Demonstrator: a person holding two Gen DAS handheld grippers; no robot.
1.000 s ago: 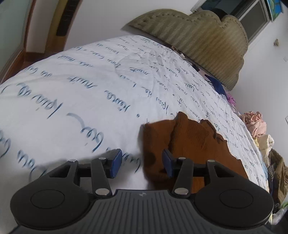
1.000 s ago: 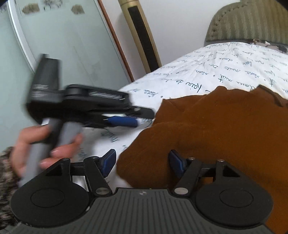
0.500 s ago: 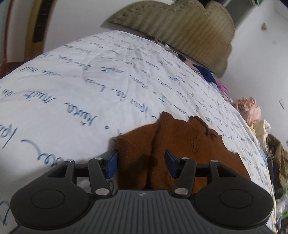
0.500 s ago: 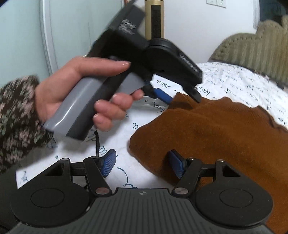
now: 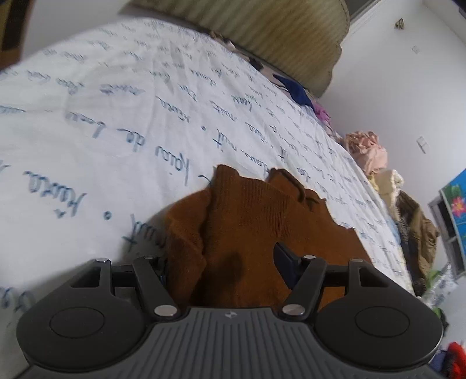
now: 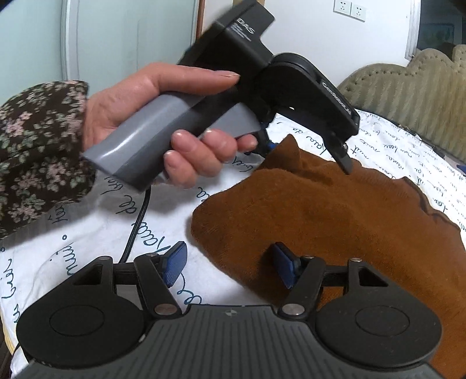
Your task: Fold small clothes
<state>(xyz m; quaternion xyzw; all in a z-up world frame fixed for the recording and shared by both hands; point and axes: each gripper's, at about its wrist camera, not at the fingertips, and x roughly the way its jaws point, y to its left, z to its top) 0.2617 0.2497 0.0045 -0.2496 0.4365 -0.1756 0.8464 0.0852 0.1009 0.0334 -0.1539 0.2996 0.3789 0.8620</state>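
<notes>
Bed (image 5: 122, 122): white sheet with blue handwriting print, olive ribbed headboard (image 5: 262, 26) at far end. Clothes pile (image 5: 378, 163) along the bed's far right edge.

Sweater (image 6: 335, 210): rust-brown knit, fine ribbing, lying on the sheet near the bed edge, partly folded with one layer lapped over another and rumpled edges; a corner peaks up under the left gripper.

Left gripper (image 5: 221, 259): fingers spread wide, straddling the sweater's near fold, fabric bunched between them, not pinched. In the right wrist view its tips sit at the raised corner; person's hand (image 6: 163, 116) holds the grey handle.

Right gripper (image 6: 230, 263): jaws wide apart; left pad (image 6: 174, 262) over the sheet, right pad on the sweater's edge, gripping nothing.
</notes>
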